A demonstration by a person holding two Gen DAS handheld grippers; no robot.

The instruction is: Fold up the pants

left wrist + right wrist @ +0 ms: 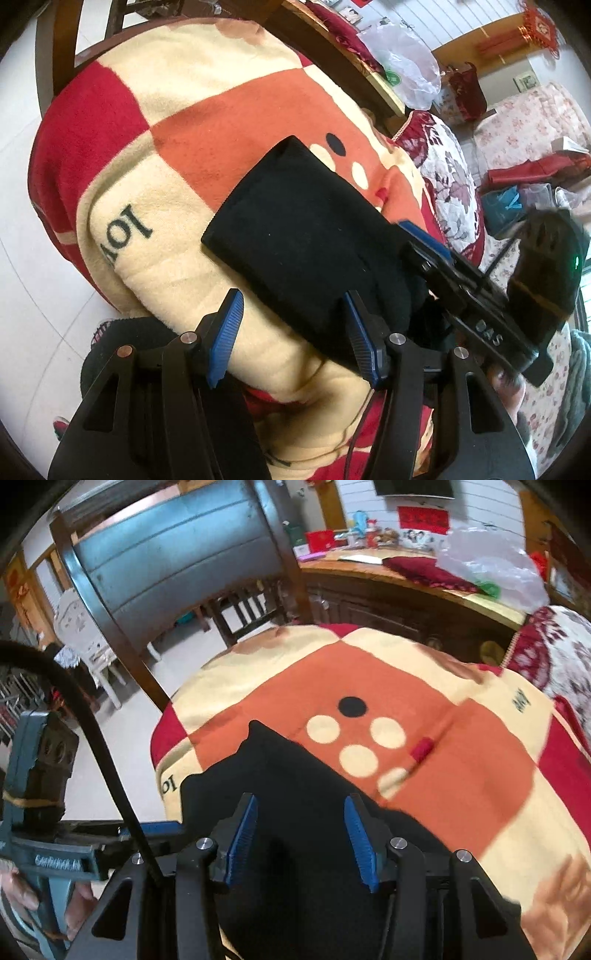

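Observation:
The black pants [306, 236] lie folded into a compact rectangle on a red, orange and cream blanket [207, 110]. My left gripper [291, 325] is open at the pants' near edge, its blue pads apart and empty. My right gripper [301, 834] is open just above the near part of the pants [288, 775], holding nothing. In the left wrist view the right gripper [424, 240] rests at the right side of the pants. In the right wrist view the left gripper [155, 830] shows at the left edge of the pants.
The blanket covers a round seat with white floor [33, 302] around it. A wooden table [369, 572] with a plastic bag [491, 561] stands behind. A chair with a grey back [177, 554] is at the far left. A floral sofa [524, 122] is at the right.

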